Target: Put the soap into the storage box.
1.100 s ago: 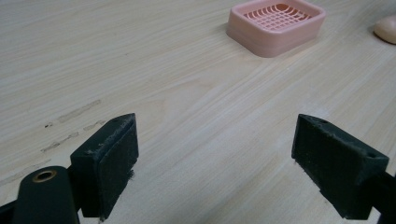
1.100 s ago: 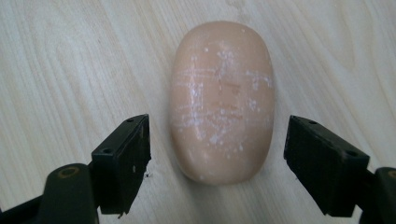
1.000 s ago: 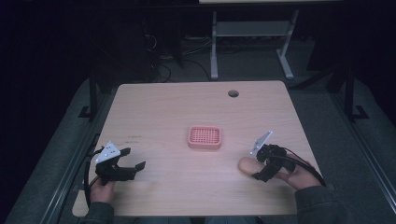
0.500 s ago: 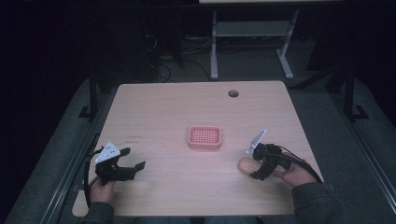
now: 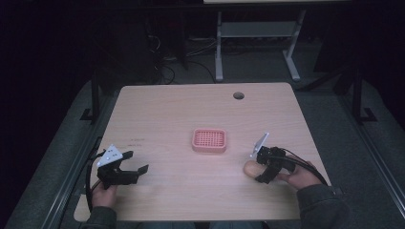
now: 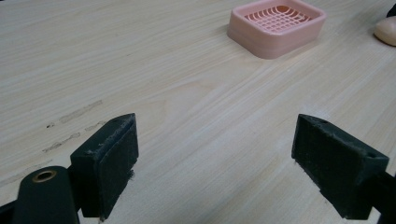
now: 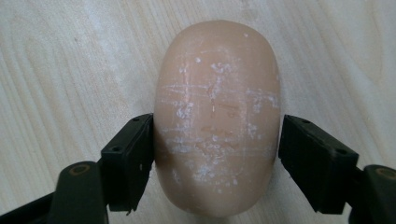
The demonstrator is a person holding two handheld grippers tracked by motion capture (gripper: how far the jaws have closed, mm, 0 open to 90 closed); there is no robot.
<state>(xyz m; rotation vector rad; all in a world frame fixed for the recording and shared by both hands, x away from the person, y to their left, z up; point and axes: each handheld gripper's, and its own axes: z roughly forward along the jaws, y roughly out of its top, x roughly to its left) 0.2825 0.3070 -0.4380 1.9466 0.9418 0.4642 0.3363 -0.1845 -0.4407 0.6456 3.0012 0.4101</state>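
High view, table: a pale wooden table (image 5: 157, 109) carried a pink soap dish (image 5: 209, 140) near its middle.
High view, soap: a tan oval soap bar (image 5: 251, 168) lay on the wood to the right of the dish, apart from it, at the tip of the right gripper (image 5: 262, 172).
High view, left gripper: the left gripper (image 5: 136, 163) rested near the left front edge, jaws spread, nothing between them.
Left gripper view, claw: the left gripper (image 6: 215, 154) stood wide open over bare wood, holding nothing; the soap dish (image 6: 276, 27) sat well ahead, its ribbed grid empty.
Right gripper view, claw: the right gripper (image 7: 215, 151) straddled the soap bar (image 7: 217, 116) across its narrow width. The left jaw touched the bar's side; the right jaw appeared at or just off the other side, so I could not tell whether the grip had closed.
Handling, judged: the bar looked hard, light and smooth, with a dry, chalky, scratched top. Rounded sides could let it squirt out under pressure; gripping across the middle, at the widest flat flanks, seemed safest.
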